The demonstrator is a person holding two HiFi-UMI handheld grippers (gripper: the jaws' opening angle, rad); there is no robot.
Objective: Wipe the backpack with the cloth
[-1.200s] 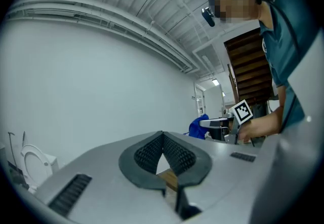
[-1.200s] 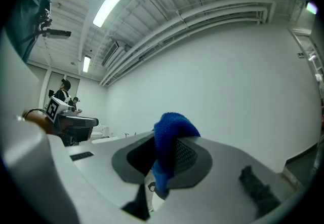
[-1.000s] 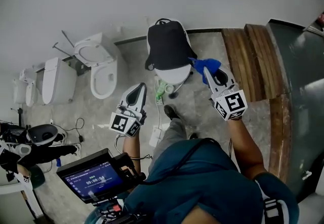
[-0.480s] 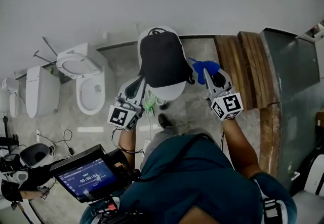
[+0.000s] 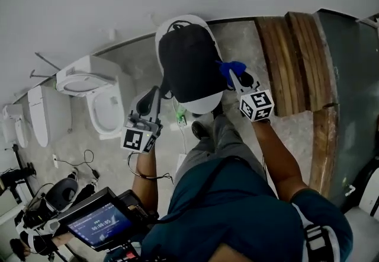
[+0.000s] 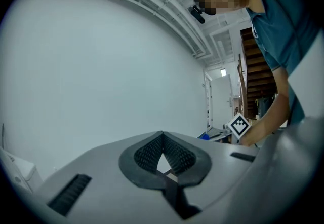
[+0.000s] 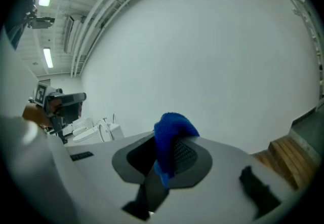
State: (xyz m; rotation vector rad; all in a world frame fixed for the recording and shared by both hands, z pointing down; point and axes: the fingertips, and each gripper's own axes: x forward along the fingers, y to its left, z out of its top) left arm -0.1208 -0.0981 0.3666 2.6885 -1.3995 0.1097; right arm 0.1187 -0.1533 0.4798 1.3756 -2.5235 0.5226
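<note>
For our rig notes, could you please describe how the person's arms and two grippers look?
Both the left gripper and right gripper have light grey, tapered shells, dark ribbed fingers, and a white cube with black square markers. The person wears a teal short-sleeved shirt.

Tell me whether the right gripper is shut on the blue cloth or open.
Shut on it. In the right gripper view, the right gripper has its jaws pinching the blue cloth, which is bunched and sticks up past them.
</note>
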